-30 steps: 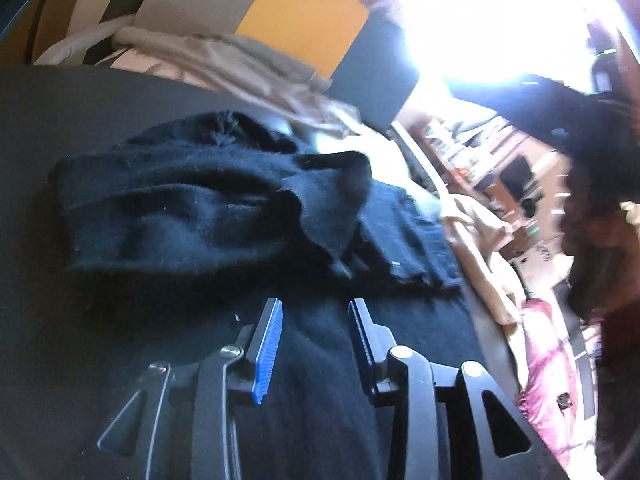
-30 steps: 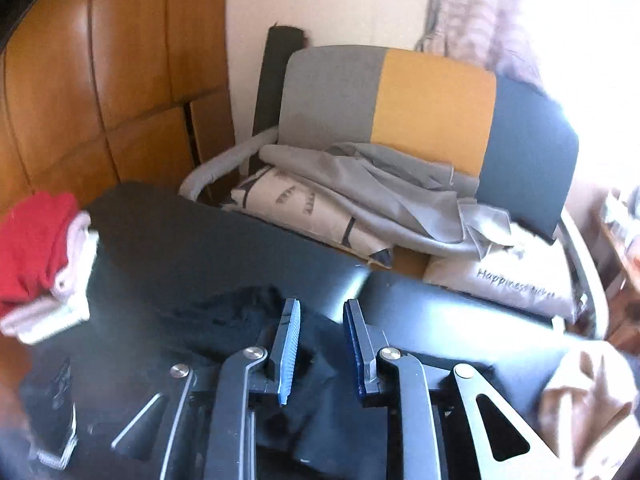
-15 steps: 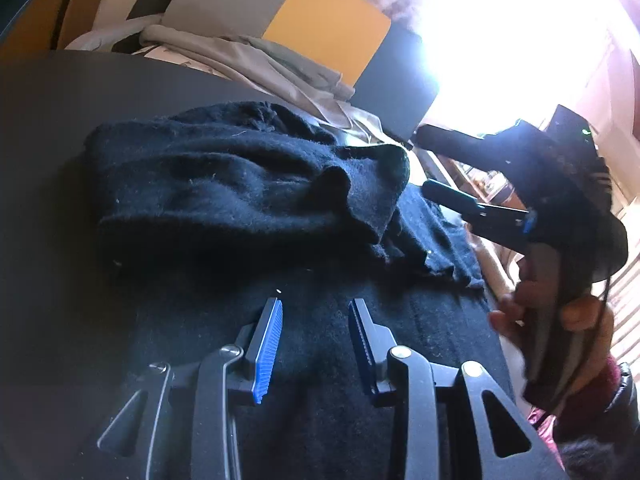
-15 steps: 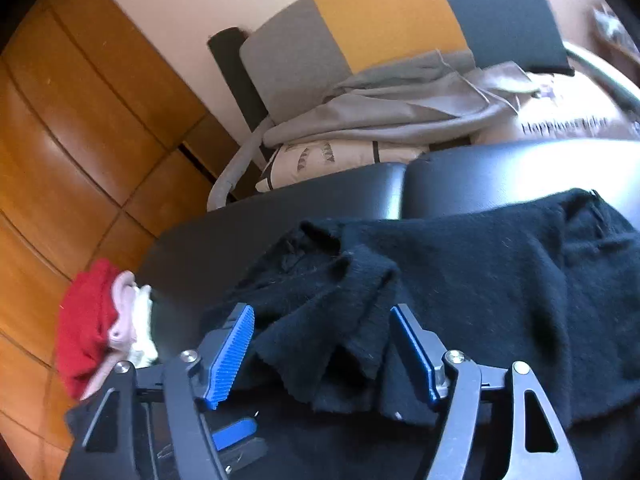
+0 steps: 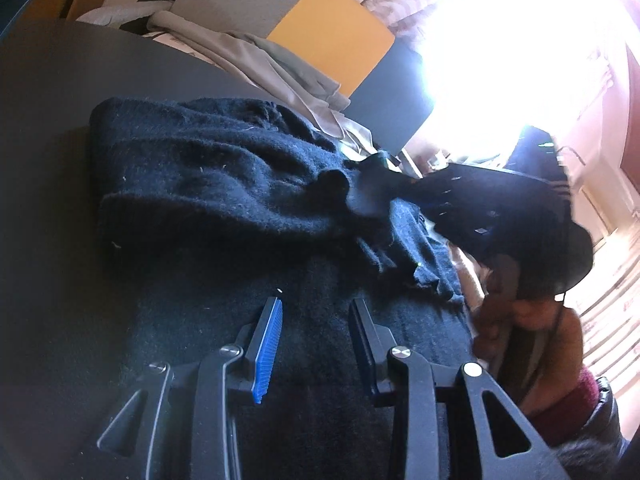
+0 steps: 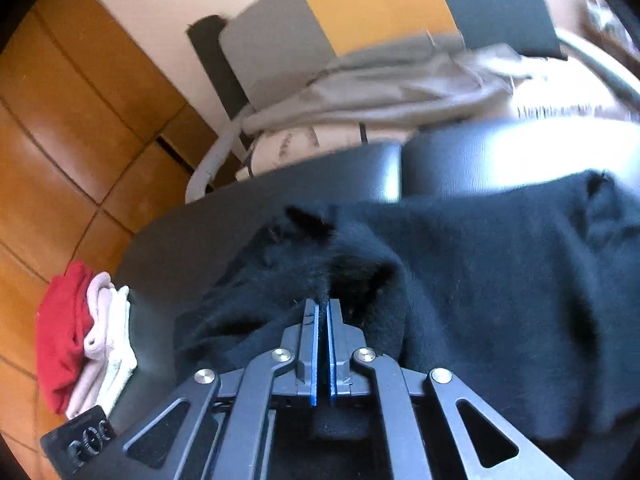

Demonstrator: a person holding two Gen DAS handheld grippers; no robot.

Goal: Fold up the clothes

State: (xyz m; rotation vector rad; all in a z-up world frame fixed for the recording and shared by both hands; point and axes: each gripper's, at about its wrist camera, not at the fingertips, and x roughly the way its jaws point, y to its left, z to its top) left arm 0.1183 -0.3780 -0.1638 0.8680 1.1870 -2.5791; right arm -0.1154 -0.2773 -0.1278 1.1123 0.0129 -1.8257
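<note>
Pinching a fold of the black sweater (image 6: 480,280), the right gripper (image 6: 322,312) is keeping its jaws pressed together on the knit, which is lying bunched across the dark desk (image 5: 60,128). The left gripper (image 5: 316,312) is hovering over the sweater's flat part, jaws half open and gripping nothing, while folded red and white clothes (image 6: 80,340) are sitting at the desk's edge.

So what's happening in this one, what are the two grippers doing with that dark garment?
A person is folding a black knit sweater spread on a dark padded table. The right gripper is shut on a bunched fold of the sweater near its edge. The left gripper hovers with its jaws apart over the flat part of the cloth, gripping nothing. A stack of folded clothes, red on top, sits at the table's side.
</note>
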